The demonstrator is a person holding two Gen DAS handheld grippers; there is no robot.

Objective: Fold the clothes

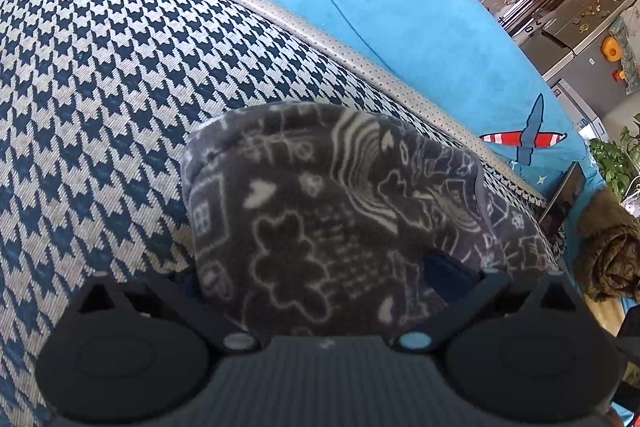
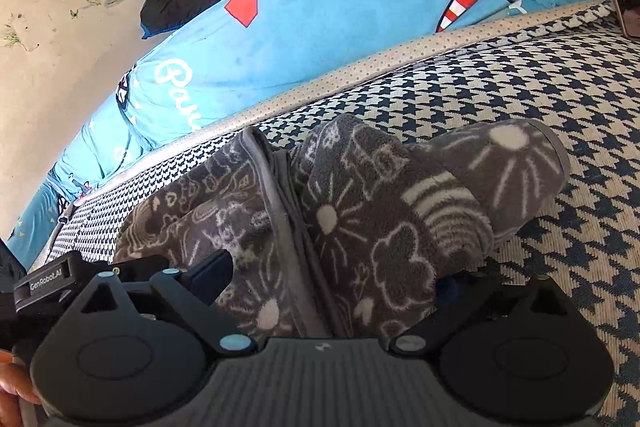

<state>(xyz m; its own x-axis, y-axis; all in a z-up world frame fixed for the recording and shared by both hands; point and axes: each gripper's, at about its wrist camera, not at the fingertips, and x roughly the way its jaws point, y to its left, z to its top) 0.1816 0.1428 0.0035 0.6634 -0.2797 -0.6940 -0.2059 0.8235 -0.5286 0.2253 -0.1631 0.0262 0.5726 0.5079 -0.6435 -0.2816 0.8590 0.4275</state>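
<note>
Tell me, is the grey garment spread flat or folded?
Folded, bunched: the garment lies in thick rolled layers on the cushion, hems doubled along its middle.

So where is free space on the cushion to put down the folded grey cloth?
Bare houndstooth cushion lies left of the grey fleece garment, up to the dotted beige edging. Another bare patch lies right of it. The middle is crowded with bunched fleece.
</note>
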